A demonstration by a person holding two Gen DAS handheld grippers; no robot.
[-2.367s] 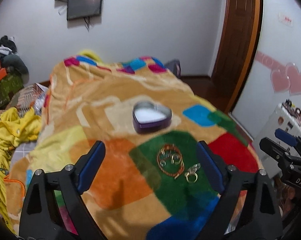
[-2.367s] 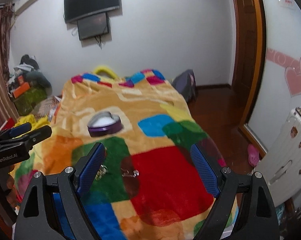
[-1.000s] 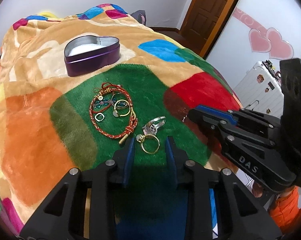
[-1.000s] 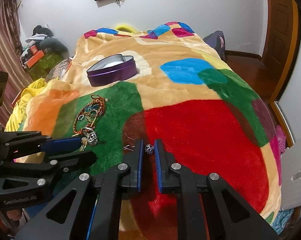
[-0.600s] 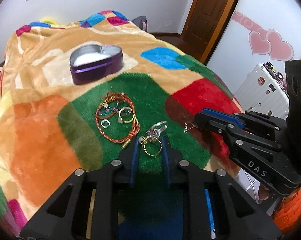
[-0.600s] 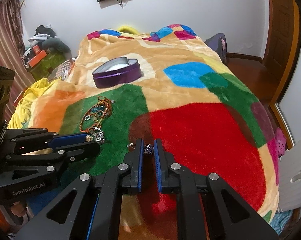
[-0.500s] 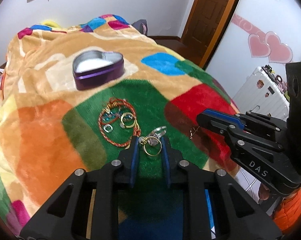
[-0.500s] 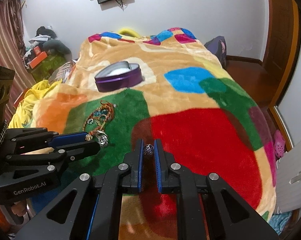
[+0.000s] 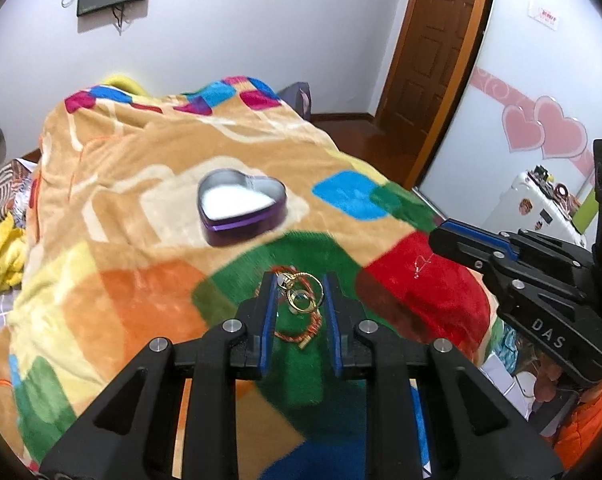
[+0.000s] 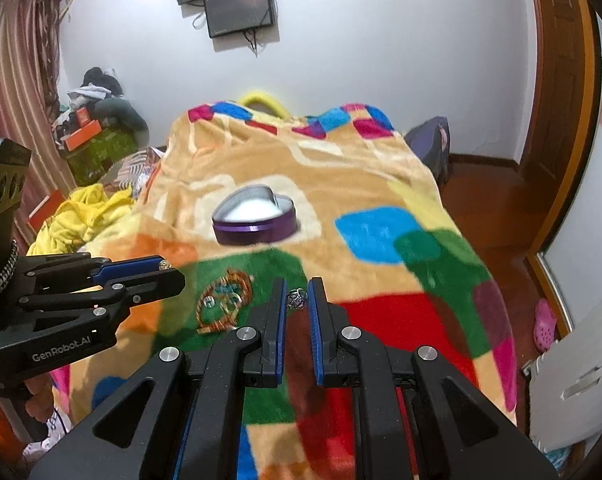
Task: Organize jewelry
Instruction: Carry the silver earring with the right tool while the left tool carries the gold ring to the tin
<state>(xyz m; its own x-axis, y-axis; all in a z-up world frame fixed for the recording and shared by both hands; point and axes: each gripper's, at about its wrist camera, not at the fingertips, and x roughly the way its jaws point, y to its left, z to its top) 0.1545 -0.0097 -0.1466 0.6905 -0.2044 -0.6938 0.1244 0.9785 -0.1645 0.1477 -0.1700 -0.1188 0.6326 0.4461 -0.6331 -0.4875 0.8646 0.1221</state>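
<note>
We see a plush patchwork blanket in orange, green, red and blue covering the bed, with a purple heart-shaped tin with a white inside standing open on its tan patch. On the green patch lies a red-and-gold cord bracelet ringed around small pieces. Our left gripper pinches a cluster of gold rings between narrowed jaws — raised above the green. Our right gripper holds a small silver charm, jaws nearly together.
</note>
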